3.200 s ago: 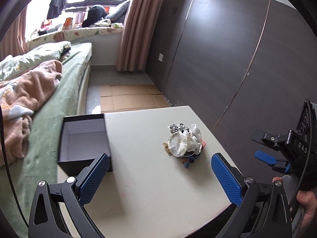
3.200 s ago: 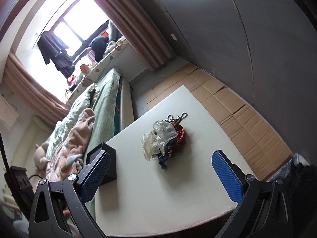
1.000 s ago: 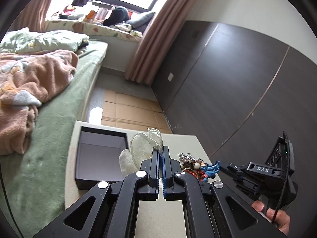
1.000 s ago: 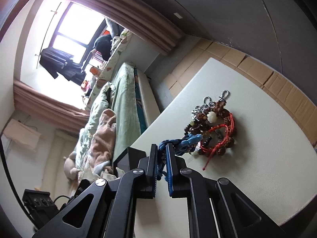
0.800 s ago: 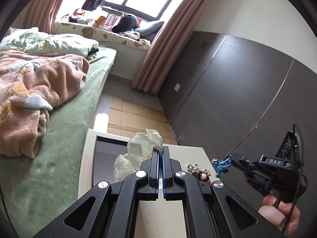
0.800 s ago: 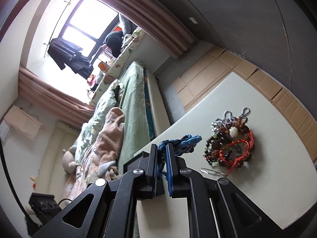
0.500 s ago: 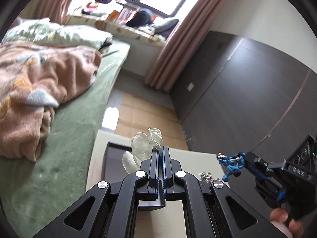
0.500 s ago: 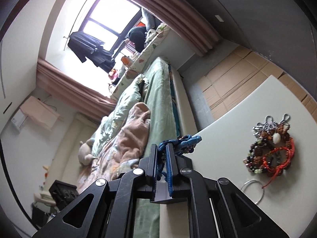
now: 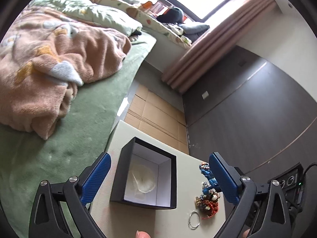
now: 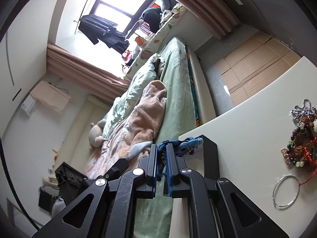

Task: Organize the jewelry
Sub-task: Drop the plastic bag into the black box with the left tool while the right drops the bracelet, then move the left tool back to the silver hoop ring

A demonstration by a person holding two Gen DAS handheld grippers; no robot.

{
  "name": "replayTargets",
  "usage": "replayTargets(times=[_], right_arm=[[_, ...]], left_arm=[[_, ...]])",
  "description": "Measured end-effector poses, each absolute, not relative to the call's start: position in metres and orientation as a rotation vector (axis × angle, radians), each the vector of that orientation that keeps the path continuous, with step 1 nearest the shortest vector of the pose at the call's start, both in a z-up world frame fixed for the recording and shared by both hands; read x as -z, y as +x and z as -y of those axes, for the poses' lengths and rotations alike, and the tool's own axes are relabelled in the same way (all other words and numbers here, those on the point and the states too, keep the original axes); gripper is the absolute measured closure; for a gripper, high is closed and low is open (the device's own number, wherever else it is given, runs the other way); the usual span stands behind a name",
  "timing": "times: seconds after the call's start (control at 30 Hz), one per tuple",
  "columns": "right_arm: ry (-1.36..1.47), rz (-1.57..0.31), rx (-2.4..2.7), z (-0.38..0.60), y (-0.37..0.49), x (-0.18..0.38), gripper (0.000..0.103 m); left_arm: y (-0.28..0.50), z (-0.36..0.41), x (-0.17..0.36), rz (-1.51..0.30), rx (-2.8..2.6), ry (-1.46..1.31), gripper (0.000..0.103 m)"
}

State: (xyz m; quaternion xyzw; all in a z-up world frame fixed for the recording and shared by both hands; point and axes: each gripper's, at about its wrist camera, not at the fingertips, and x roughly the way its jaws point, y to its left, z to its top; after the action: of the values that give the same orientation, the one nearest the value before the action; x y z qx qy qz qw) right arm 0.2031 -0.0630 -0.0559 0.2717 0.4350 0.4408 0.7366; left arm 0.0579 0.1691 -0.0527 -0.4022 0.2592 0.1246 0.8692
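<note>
A black box (image 9: 126, 170) with a white inside stands open on the cream table (image 9: 122, 132). A clear plastic bag (image 9: 141, 180) lies inside it. My left gripper (image 9: 158, 170) is open and empty just above the box. My right gripper (image 10: 162, 148) is shut on a blue beaded bracelet (image 10: 187, 143), held beside the box (image 10: 210, 154); the bracelet also shows in the left wrist view (image 9: 208, 175). A pile of bead bracelets (image 9: 208, 201) and a thin silver bangle (image 9: 193, 220) lie on the table right of the box.
A bed with green sheet (image 9: 65, 138) and peach blanket (image 9: 49, 59) borders the table's left side. A dark wall (image 9: 247, 129) stands behind. Cardboard (image 9: 158, 119) covers the floor beyond the table. The bead pile (image 10: 301, 138) and bangle (image 10: 285, 190) show in the right wrist view.
My left gripper has opened and let the plastic bag fall into the box. My right gripper has carried the blue bracelet left, up to the box.
</note>
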Motion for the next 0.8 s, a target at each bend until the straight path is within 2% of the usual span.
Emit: replayTargets(times=[0.2,0.23,0.27,0.33,0.8], right_arm=[[0.591,-0.981,-1.064,0.035,0.197,0.065,0.092],[0.572,-0.999,-1.059,0.029,0.197,0.068,0.083],[0.542,-1.043,-1.032,0.024,0.198,0.075,0.058],[0.538,-1.117,-0.977,0.023,0.203,0.088,0.031],[0.522,-1.040,-0.785,0.138,0.199,0.062,0.028]], left_arm=[[0.044,-0.182,0.056,-0.532,-0.324,-0.875,0.004],[0.042,-0.182,0.056,-0.531,-0.325,-0.871,0.004],[0.041,-0.182,0.056,-0.530,-0.325,-0.868,0.004],[0.037,-0.181,0.055,-0.524,-0.326,-0.859,0.004],[0.041,-0.131,0.048,-0.546,-0.235,-0.733,0.004]])
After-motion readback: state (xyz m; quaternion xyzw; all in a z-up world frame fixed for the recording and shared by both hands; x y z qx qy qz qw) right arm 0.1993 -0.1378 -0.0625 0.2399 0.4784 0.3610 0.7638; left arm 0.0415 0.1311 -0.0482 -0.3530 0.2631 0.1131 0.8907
